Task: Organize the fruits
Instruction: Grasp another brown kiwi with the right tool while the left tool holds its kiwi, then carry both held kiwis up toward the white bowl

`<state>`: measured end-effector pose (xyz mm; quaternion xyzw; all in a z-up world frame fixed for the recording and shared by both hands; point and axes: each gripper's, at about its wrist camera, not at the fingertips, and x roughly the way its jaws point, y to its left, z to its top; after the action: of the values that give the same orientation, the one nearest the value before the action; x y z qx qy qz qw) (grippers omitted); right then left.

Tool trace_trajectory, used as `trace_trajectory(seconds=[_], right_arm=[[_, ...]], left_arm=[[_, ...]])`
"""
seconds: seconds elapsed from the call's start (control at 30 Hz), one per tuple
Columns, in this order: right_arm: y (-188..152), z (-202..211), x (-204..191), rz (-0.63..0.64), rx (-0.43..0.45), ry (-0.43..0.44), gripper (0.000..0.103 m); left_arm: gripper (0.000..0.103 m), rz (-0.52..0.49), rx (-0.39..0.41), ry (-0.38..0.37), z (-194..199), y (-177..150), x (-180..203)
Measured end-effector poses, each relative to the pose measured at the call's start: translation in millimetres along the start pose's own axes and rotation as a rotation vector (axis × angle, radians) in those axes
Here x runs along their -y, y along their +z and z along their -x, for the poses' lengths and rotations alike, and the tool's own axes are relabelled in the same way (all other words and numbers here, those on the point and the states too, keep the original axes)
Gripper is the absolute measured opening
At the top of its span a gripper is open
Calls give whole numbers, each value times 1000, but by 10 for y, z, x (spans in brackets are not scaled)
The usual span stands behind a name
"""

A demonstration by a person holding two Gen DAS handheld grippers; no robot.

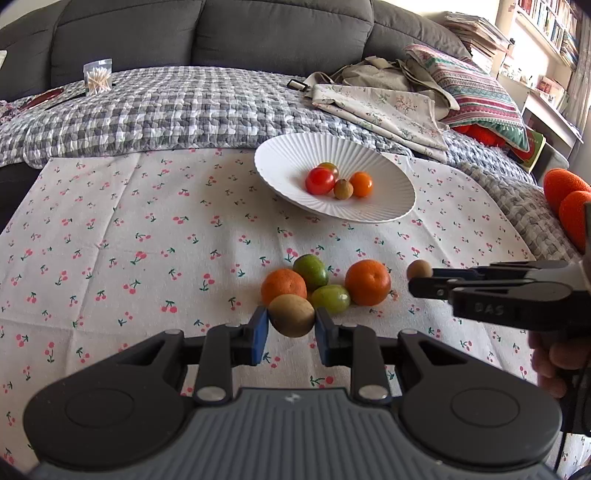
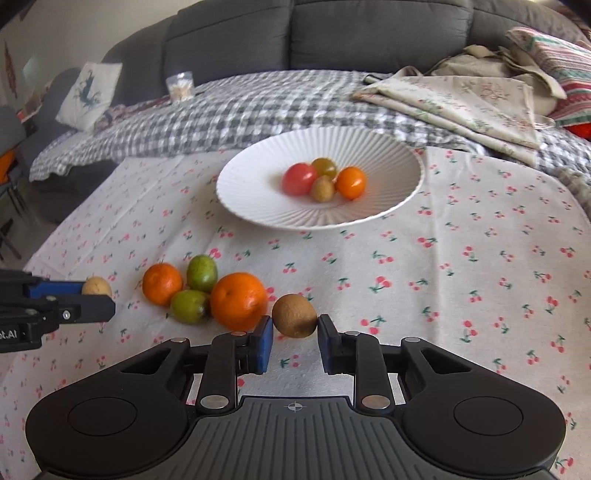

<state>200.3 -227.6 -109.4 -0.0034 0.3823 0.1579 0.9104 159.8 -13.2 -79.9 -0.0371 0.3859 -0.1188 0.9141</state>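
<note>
My left gripper (image 1: pixel 291 320) is shut on a yellow-brown kiwi (image 1: pixel 291 315), held just above the cherry-print cloth; it also shows at the left of the right wrist view (image 2: pixel 96 287). My right gripper (image 2: pixel 294 326) is shut on a brown kiwi (image 2: pixel 294 315); it also shows in the left wrist view (image 1: pixel 419 269). Between them lie two oranges (image 1: pixel 283 286) (image 1: pixel 368 282) and two green fruits (image 1: pixel 311 271) (image 1: pixel 330 298). The white ribbed bowl (image 1: pixel 295 155) beyond holds a red tomato (image 1: pixel 320 181), a small orange fruit (image 1: pixel 361 184), a small kiwi (image 1: pixel 343 189) and a dark tomato (image 1: pixel 330 168).
The cherry-print cloth (image 1: pixel 129 229) covers a low surface before a grey sofa (image 1: pixel 207 33) with a checked blanket (image 1: pixel 166 110). Folded floral fabric (image 1: pixel 384 103), a striped pillow (image 1: pixel 476 88) and a toothpick bag (image 1: pixel 98 75) lie on the blanket.
</note>
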Motion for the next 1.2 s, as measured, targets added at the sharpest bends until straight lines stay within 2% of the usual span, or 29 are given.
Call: trace_trajectory(seconds=[0.63, 0.87, 1.2], right_arm=[[15, 425, 173, -84, 85, 8, 25], [69, 468, 237, -94, 112, 2, 25], [179, 431, 282, -101, 142, -14, 25]], left_arm=[[25, -47, 44, 36, -96, 240, -14], [25, -87, 58, 69, -253, 380, -31], [25, -123, 88, 55, -409, 544, 23]])
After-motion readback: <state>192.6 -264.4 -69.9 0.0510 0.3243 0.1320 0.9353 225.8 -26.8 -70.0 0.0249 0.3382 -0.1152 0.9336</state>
